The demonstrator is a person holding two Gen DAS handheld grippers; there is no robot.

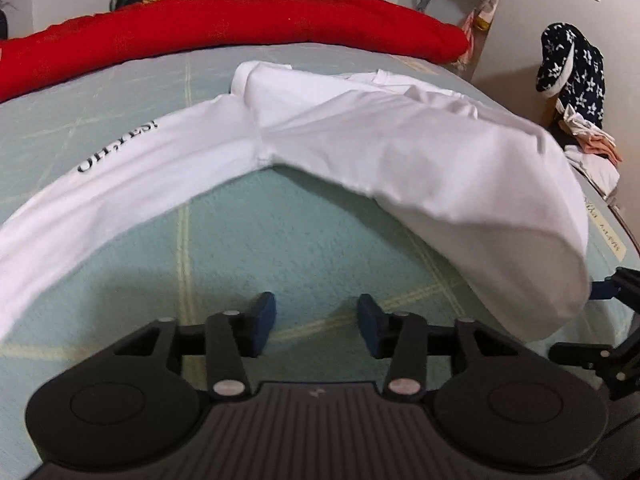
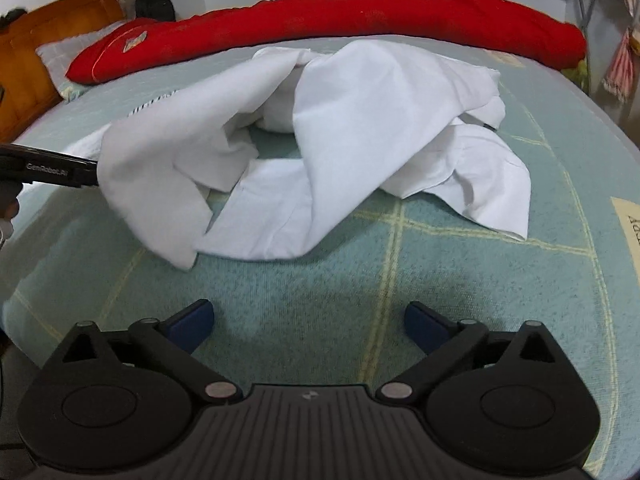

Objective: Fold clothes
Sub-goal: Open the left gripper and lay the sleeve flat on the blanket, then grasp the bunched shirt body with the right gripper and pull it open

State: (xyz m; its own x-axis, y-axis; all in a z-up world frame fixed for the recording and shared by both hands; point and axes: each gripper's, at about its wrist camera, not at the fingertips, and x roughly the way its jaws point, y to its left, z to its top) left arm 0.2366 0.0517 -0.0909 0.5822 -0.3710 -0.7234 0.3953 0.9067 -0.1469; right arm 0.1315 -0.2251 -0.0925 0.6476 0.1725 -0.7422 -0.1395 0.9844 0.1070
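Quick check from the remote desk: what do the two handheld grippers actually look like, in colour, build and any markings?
Both match: the left gripper and right gripper have matte black ribbed bodies, round black hubs, black linkage arms with silver pivot pins, and dark blue finger pads. White lettering on one side reads GenRobot.AI.

**White T-shirt, partly folded on the bed**

The white T-shirt (image 1: 360,136) lies crumpled across the middle of the bed, short of the far edge. Black lettering runs along one flat, stretched section. Another part is folded over and puffed up, and toward the near edge loose flaps (image 2: 280,220) overlap in uneven layers, leaving an open hollow between them.
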